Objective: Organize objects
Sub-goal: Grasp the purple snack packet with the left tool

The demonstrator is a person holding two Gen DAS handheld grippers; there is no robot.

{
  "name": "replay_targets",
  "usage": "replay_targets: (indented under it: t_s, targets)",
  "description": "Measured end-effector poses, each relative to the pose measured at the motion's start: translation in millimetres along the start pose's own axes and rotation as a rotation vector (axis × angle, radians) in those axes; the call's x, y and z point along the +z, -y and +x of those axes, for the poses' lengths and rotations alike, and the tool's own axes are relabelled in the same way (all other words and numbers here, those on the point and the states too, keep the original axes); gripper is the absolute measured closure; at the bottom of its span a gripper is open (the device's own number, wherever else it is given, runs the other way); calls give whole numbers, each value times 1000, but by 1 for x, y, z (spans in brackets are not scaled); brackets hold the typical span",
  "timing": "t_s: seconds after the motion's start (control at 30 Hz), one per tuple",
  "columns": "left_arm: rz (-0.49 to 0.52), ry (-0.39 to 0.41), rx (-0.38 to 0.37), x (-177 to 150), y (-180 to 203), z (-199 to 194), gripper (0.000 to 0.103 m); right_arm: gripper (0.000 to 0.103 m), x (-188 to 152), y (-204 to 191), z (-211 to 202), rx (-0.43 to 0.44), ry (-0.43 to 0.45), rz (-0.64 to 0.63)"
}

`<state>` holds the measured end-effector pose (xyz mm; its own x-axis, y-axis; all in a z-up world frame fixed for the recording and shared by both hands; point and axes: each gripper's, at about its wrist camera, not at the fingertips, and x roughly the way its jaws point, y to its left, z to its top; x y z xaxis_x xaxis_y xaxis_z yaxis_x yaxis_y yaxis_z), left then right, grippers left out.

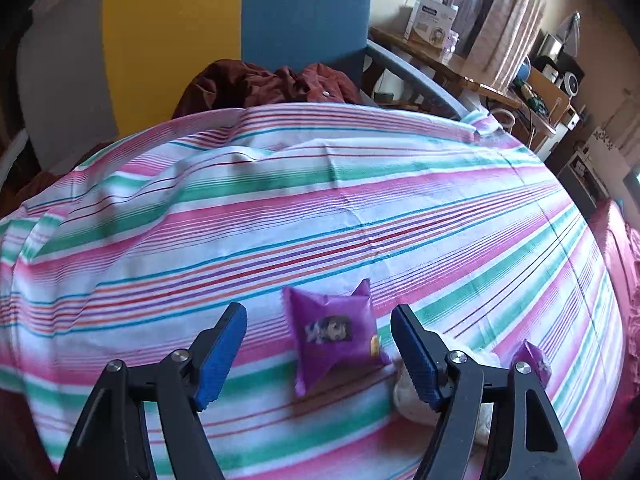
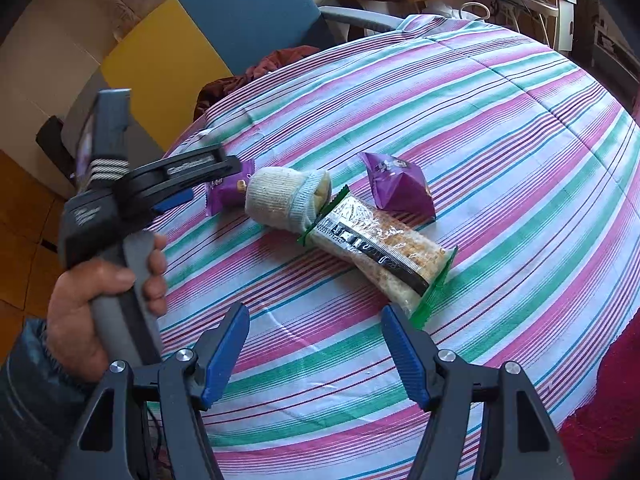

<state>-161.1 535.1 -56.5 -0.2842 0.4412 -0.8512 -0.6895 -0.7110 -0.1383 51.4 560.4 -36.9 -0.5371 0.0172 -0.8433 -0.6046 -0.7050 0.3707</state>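
Observation:
A purple snack packet (image 1: 332,340) lies on the striped cloth (image 1: 320,200) between the blue pads of my left gripper (image 1: 319,309), which stands open around it without pressing. The right wrist view shows that gripper (image 2: 216,182), held by a hand (image 2: 80,312), reaching over the same packet (image 2: 228,196). A rolled white sock (image 2: 280,196) lies beside it. Touching the sock is a clear cracker pack with green ends (image 2: 380,256), and a second purple packet (image 2: 400,188) sits behind. My right gripper (image 2: 314,309) hangs open and empty above the cloth, short of the cracker pack.
A blue and yellow chair (image 1: 304,12) with a red-brown garment (image 1: 260,84) on its seat stands at the far edge of the cloth. A wooden desk with boxes (image 1: 432,16) is at the back right. A red fabric (image 2: 600,420) borders the cloth on the right.

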Motion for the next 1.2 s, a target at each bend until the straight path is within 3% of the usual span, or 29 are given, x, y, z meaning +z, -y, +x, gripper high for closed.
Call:
replay_targets:
  t_s: [0.07,0.1,0.13,0.37,0.77,0.93,1.2]
  targets:
    - [18,-14,21,2,4,10,33,33,0,0,0,2,-2,2]
    - [27,-20,30,1,5,14,47,33,0,0,0,3,-2,2]
    - [28,-30,26,1,4,17,53,33,1,0,1,5,-2,2]
    - [13,-36,26,-20,-11,0,58,33,3,1,-2,9,22,10]
    - [-43,-39,15,-97,-55,-64,63,33,4,7,-11,-17,77,27]
    - [-42,-1,-27,-119,-53,-95,63,34,9,27,-24,0,140,124]
    - [-38,23,-77,-149,-57,-128,63,34,14,50,-26,-54,169,233]
